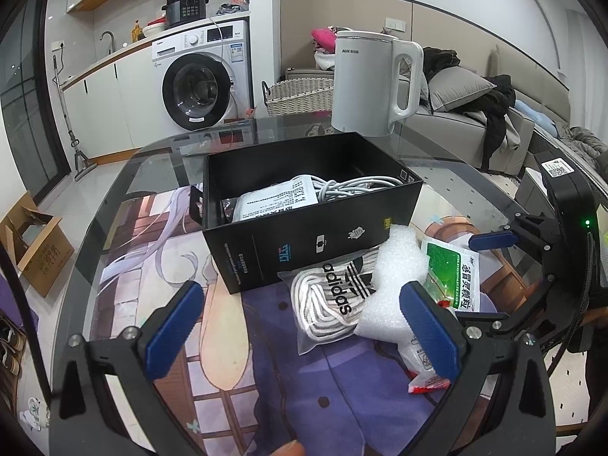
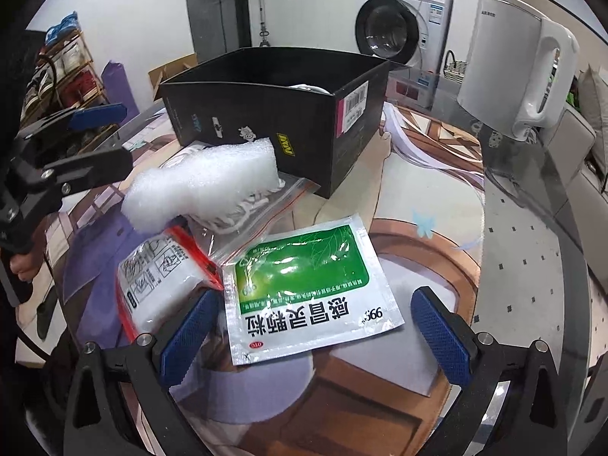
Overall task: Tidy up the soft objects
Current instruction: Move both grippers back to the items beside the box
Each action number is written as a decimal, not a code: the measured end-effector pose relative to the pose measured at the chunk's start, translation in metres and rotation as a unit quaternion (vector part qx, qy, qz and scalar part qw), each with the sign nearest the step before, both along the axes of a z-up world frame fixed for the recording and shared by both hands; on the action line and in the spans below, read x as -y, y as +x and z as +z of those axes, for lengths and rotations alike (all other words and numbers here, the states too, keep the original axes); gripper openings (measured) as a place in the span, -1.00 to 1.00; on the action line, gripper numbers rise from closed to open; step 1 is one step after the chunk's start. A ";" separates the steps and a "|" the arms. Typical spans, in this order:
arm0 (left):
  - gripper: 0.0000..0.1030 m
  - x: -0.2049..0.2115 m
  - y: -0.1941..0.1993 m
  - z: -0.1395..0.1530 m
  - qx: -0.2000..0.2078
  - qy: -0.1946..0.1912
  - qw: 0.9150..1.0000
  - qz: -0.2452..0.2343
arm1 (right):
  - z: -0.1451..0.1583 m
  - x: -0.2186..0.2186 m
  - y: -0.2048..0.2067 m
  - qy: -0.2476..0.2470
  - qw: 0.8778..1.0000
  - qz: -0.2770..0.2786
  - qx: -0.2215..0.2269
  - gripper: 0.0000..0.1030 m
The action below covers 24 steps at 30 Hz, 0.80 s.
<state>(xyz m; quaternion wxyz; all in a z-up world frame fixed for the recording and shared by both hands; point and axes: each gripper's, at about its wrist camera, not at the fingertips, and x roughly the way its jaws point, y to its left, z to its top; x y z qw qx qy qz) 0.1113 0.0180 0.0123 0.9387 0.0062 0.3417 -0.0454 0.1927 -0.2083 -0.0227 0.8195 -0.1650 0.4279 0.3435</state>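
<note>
An open black box (image 1: 311, 228) (image 2: 266, 114) stands on the table, with a white printed packet (image 1: 273, 199) and a grey cable (image 1: 353, 186) inside. In front of it lie a clear bag of white laces (image 1: 330, 300) (image 2: 247, 205), a white foam piece (image 1: 395, 285) (image 2: 201, 190), a red-sealed bag (image 1: 421, 361) (image 2: 159, 277) and a green-and-white sachet (image 1: 452, 269) (image 2: 307, 288). My left gripper (image 1: 304, 326) (image 2: 117, 140) is open, with the laces bag and foam just ahead of it. My right gripper (image 2: 317, 334) is open over the near edge of the sachet.
A white electric kettle (image 1: 372, 83) (image 2: 520, 64) stands behind the box on the round glass table (image 1: 114, 205) (image 2: 532, 266), which has a printed mat under the glass. Beyond are a washing machine (image 1: 201, 87), a woven basket (image 1: 300, 95), a sofa (image 1: 467, 121) and a cardboard box (image 1: 34, 243) on the floor.
</note>
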 end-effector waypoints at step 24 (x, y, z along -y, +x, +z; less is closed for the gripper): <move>1.00 0.005 -0.003 0.002 -0.005 0.005 1.000 -0.013 | 0.009 0.014 -0.014 0.011 1.000 0.021 0.008 0.14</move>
